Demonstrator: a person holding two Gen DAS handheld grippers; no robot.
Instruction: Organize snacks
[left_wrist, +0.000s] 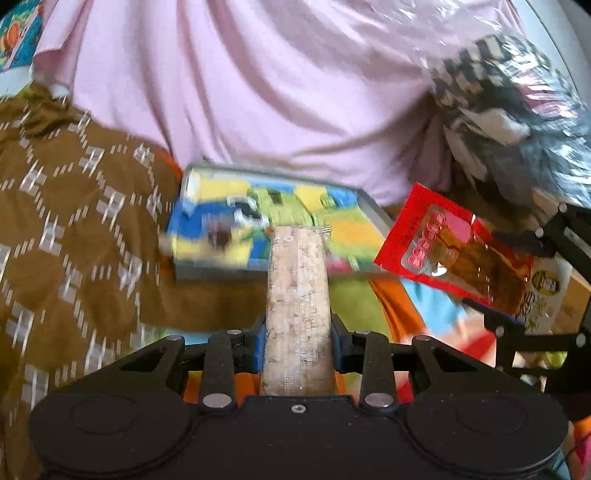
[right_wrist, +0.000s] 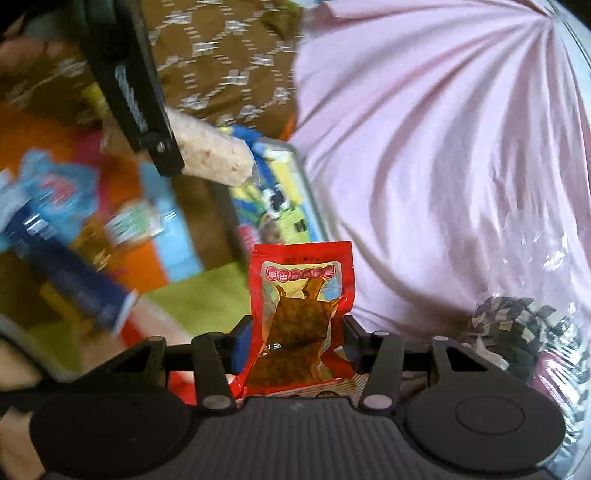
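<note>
Snacks are being carried in both hands at once: the left tongs are clamping a pale, long puffed-grain bar in clear plastic wrap, and the right tongs are pinching a red foil pouch with a clear window showing brown dried food by its lower part. Both are hanging in the air above a shallow grey tin with a bright blue, yellow and green cartoon print, which is lying on what seems to be a bed or mat, between brown patterned cloth and a pink plastic-covered bundle.

Several things could be going wrong here. The pouch is floppy and gripped low, so it may be folding over or sliding out — the slick foil gives little hold. The bar is brittle-looking, so hard squeezing might be crushing it. The two tools are converging on the same tin and could be knocking each other.

As for writing, a row of pink rounded characters is running across the pouch's window, but blur is making them unreadable. A blue tube-like pack is lying to the left — its lettering is smeared too.
</note>
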